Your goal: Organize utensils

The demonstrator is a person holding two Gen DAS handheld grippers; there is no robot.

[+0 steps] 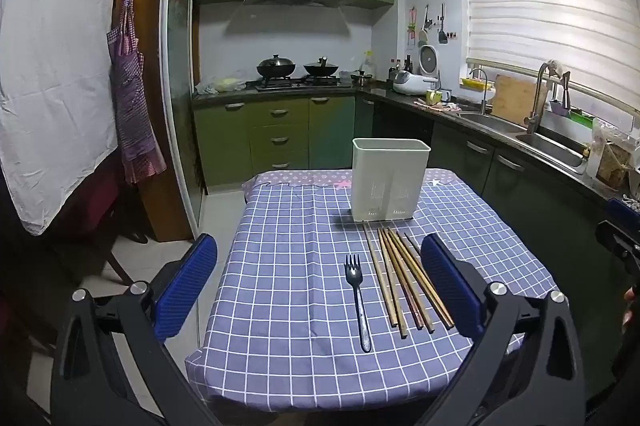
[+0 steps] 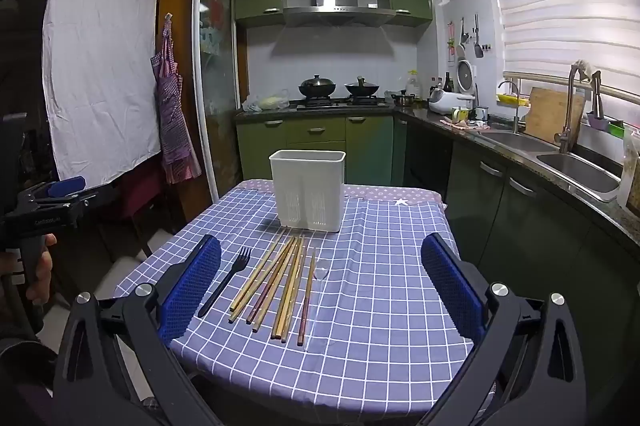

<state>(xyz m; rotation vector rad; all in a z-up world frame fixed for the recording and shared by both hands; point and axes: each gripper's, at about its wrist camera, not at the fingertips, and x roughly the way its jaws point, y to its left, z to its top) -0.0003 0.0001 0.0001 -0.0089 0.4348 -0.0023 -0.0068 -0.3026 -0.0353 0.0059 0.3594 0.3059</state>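
A white utensil holder (image 1: 387,178) stands upright at the far side of the blue checked tablecloth (image 1: 288,286); it also shows in the right wrist view (image 2: 309,188). In front of it lie several wooden chopsticks (image 1: 404,282) (image 2: 276,282), a black fork (image 1: 357,302) (image 2: 227,280) to their left, and a clear plastic spoon (image 2: 318,290) to their right. My left gripper (image 1: 320,274) is open and empty, above the near table edge. My right gripper (image 2: 320,278) is open and empty, above the near edge, with the chopsticks between its fingers.
A kitchen counter with a sink (image 2: 576,166) runs along the right. A stove with two woks (image 1: 296,68) stands at the back. An apron (image 1: 132,98) hangs on the left by a white sheet. The left gripper's handle and the hand holding it (image 2: 36,222) show at the far left.
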